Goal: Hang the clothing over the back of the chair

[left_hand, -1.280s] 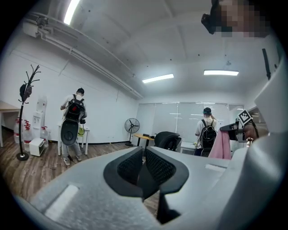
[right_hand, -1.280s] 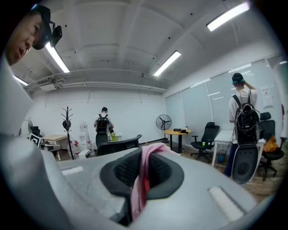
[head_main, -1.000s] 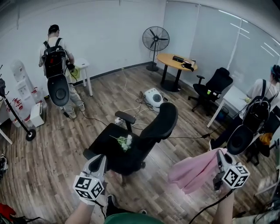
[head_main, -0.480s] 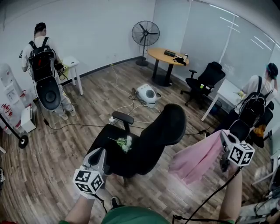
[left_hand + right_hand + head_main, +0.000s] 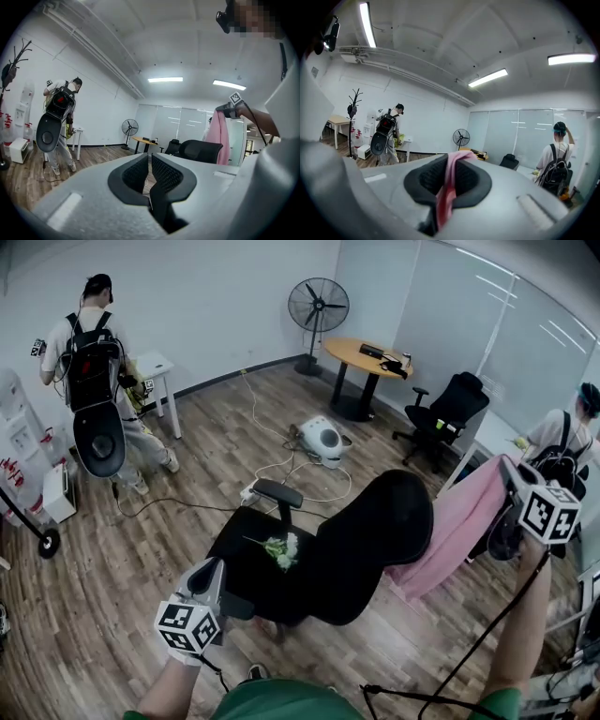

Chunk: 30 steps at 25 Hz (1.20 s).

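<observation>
open room: bare wood floor [image 5: 112, 559] to the left of the chair and in front of it; tighter on the right, where a desk edge [image 5: 487, 442] and a seated person [image 5: 567, 442] stand close.
chair: black office chair [image 5: 375, 540] at centre, its back tilted toward the right side.
clothing: pink clothing [image 5: 455, 521] hangs just beside the chair back's right edge - not yet over it.
right gripper [image 5: 450, 168]: raised, clenched on the clothing's top fold, with the cloth trailing down between its pads.
left gripper [image 5: 150, 168]: jaws drawn together, nothing in them, low by the seat's near corner.
in the way: armrest [image 5: 278, 493]; white flowers [image 5: 281, 549] on the seat.
around: white machine [image 5: 323, 440] and cables on the floor beyond; fan [image 5: 319, 306], round table [image 5: 370, 357], second chair [image 5: 450, 413] - well apart; a standing person with a backpack [image 5: 94, 362] far left.
</observation>
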Each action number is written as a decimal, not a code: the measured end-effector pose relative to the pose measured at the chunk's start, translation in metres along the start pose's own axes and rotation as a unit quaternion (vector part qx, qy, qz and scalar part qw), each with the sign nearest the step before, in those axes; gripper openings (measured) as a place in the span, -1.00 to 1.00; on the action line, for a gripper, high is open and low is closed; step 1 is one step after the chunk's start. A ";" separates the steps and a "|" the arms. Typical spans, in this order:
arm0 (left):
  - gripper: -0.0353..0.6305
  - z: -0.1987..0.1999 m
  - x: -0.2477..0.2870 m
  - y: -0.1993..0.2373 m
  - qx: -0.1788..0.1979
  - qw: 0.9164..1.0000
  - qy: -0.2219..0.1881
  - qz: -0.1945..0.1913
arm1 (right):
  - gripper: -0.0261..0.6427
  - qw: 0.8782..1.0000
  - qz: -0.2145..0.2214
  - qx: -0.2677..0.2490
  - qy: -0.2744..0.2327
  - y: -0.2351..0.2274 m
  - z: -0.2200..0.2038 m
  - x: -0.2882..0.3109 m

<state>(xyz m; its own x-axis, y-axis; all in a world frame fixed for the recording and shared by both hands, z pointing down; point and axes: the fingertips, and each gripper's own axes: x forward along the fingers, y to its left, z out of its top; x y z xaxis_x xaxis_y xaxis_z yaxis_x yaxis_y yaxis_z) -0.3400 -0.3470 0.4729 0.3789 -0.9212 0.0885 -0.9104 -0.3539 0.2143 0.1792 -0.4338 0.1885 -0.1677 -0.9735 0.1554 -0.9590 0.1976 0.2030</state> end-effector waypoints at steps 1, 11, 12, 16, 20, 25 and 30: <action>-0.80 0.001 0.001 0.005 0.002 1.000 0.002 -0.003 | -0.88 1.000 0.003 0.000 -0.003 0.013 0.009 0.011; -0.80 0.008 -0.003 0.044 0.014 1.000 0.004 -0.017 | -0.88 0.988 0.081 -0.103 0.077 0.221 -0.067 0.125; -0.80 0.008 -0.004 0.048 0.015 1.000 0.003 -0.016 | -0.88 0.985 0.080 -0.119 0.090 0.235 -0.084 0.134; -0.80 0.011 -0.009 0.061 0.015 1.000 0.004 -0.011 | -0.87 0.981 0.072 -0.121 0.133 0.262 -0.142 0.160; -0.80 0.005 -0.008 0.069 0.012 1.000 0.010 -0.009 | -0.87 0.978 0.067 -0.095 0.173 0.267 -0.189 0.174; -0.80 -0.005 0.002 0.065 0.004 1.000 0.021 -0.023 | -0.49 0.973 0.082 -0.079 0.199 0.276 -0.201 0.179; -0.80 -0.005 0.009 0.056 0.003 0.999 0.025 -0.037 | -0.20 0.965 0.090 -0.087 0.230 0.273 -0.203 0.162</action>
<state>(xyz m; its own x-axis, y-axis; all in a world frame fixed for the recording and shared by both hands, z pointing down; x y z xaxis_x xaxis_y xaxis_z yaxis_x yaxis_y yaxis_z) -0.3869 -0.3742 0.4904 0.4539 -0.8827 0.1216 -0.8801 -0.4227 0.2162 -0.0637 -0.5136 0.4656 -0.1708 -0.7752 0.6082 -0.8642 0.4143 0.2854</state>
